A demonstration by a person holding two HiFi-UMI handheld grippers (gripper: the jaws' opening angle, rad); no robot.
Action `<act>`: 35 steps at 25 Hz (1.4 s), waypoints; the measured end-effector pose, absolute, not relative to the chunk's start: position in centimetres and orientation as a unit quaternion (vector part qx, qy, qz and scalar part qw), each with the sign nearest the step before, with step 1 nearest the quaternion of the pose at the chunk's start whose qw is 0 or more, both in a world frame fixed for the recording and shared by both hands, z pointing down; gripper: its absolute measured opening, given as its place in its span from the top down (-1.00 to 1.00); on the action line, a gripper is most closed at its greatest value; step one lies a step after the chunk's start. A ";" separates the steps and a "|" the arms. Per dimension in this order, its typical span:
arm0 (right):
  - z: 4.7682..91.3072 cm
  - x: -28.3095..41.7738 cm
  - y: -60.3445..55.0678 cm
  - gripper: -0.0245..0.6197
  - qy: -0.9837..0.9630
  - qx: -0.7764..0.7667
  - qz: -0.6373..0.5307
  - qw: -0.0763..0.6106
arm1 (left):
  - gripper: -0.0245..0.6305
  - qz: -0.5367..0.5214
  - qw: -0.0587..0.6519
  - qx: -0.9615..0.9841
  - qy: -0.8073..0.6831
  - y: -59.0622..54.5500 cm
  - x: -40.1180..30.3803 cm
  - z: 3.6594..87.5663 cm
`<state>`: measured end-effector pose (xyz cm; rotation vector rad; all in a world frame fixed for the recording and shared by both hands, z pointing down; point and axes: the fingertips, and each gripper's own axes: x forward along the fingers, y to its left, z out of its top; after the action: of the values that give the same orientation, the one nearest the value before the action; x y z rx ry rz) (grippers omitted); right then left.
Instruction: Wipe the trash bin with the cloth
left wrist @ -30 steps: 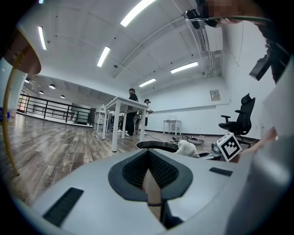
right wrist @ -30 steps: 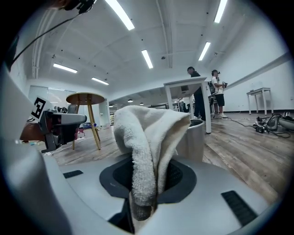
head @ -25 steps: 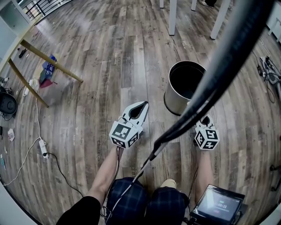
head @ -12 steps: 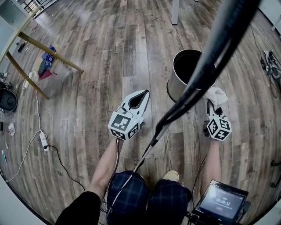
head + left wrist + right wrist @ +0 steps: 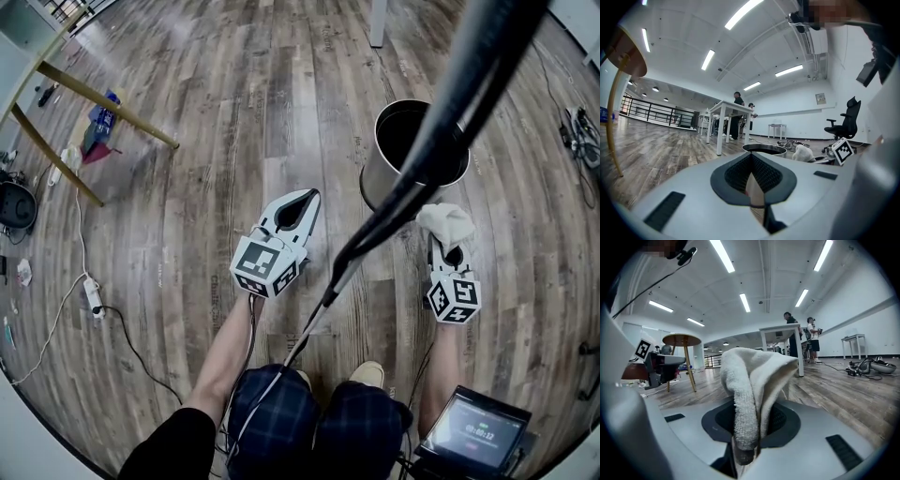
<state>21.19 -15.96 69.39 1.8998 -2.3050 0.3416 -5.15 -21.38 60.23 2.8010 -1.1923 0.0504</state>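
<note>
Head view: found trash bin (image 5: 377,192) just ahead of right gripper (image 5: 450,247).
Right hold: nearer, clamped on cloth (image 5: 448,223).
Left gripper (image 5: 304,201): closed, held nothing.

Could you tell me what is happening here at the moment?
A person stands on a wood floor with a gripper in each hand. The right gripper is shut on a white cloth, held close to the near side of the metal trash bin; contact cannot be confirmed. The left gripper is shut and empty, off to the bin's left.
</note>
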 end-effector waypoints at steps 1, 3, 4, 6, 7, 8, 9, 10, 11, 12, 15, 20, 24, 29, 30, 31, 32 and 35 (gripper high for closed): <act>69.5 20.0 -15.5 0.64 -0.773 0.621 0.112 0.068 | 0.93 0.017 0.049 0.918 -0.392 -21.4 -5.2 60.4; 69.6 17.4 -14.9 0.64 -0.789 0.600 0.109 0.069 | 0.93 0.019 0.051 0.917 -0.394 -21.3 -5.4 60.6; 69.7 16.0 -14.7 0.64 -0.798 0.589 0.107 0.071 | 0.93 0.018 0.051 0.917 -0.396 -21.2 -5.5 60.6; 69.8 13.2 -14.7 0.64 -0.816 0.564 0.104 0.077 | 0.93 0.016 0.051 0.916 -0.397 -21.2 -5.6 60.5; 69.9 11.9 -14.8 0.64 -0.824 0.552 0.103 0.080 | 0.93 0.014 0.050 0.916 -0.398 -21.2 -5.7 60.4; 70.0 10.6 -14.9 0.64 -0.831 0.540 0.103 0.083 | 0.93 0.013 0.050 0.916 -0.398 -21.2 -5.7 60.3; 70.3 9.4 -14.9 0.64 -0.838 0.529 0.102 0.088 | 0.93 0.012 0.049 0.916 -0.398 -21.1 -5.7 60.2; 70.6 8.3 -15.0 0.64 -0.843 0.519 0.101 0.094 | 0.93 0.012 0.049 0.916 -0.397 -21.0 -5.7 60.2; 70.9 7.3 -15.1 0.64 -0.848 0.511 0.100 0.100 | 0.93 0.012 0.048 0.917 -0.396 -20.9 -5.6 60.1; 71.2 6.6 -15.2 0.64 -0.852 0.503 0.099 0.106 | 0.93 0.012 0.048 0.918 -0.394 -20.8 -5.5 60.1; 72.0 4.9 -16.1 0.64 -0.858 0.490 0.098 0.119 | 0.93 0.012 0.049 0.918 -0.394 -20.8 -5.4 60.1; 73.1 4.1 -18.5 0.64 -0.852 0.498 0.106 0.122 | 0.93 0.016 0.050 0.918 -0.393 -20.5 -5.5 60.6; 74.4 5.0 -21.2 0.64 -0.838 0.516 0.119 0.135 | 0.93 0.019 0.048 0.918 -0.393 -20.4 -5.5 60.7; 75.1 6.2 -23.5 0.64 -0.824 0.532 0.133 0.145 | 0.93 0.019 0.053 0.917 -0.396 -20.4 -5.9 61.0; 75.2 6.4 -23.8 0.64 -0.821 0.535 0.136 0.145 | 0.93 0.020 0.054 0.916 -0.396 -20.4 -6.0 61.1; 75.3 6.7 -24.1 0.64 -0.818 0.539 0.138 0.146 | 0.93 0.020 0.055 0.916 -0.397 -20.4 -6.1 61.2; 75.4 7.0 -24.3 0.64 -0.815 0.543 0.141 0.146 | 0.93 0.019 0.056 0.916 -0.397 -20.3 -6.2 61.3; 75.8 8.3 -24.5 0.64 -0.802 0.561 0.149 0.141 | 0.93 0.018 0.057 0.916 -0.396 -20.3 -6.1 61.5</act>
<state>8.33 -24.50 75.78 1.6201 -2.3154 0.4294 -6.11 -20.34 61.49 2.7781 -1.2017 0.0560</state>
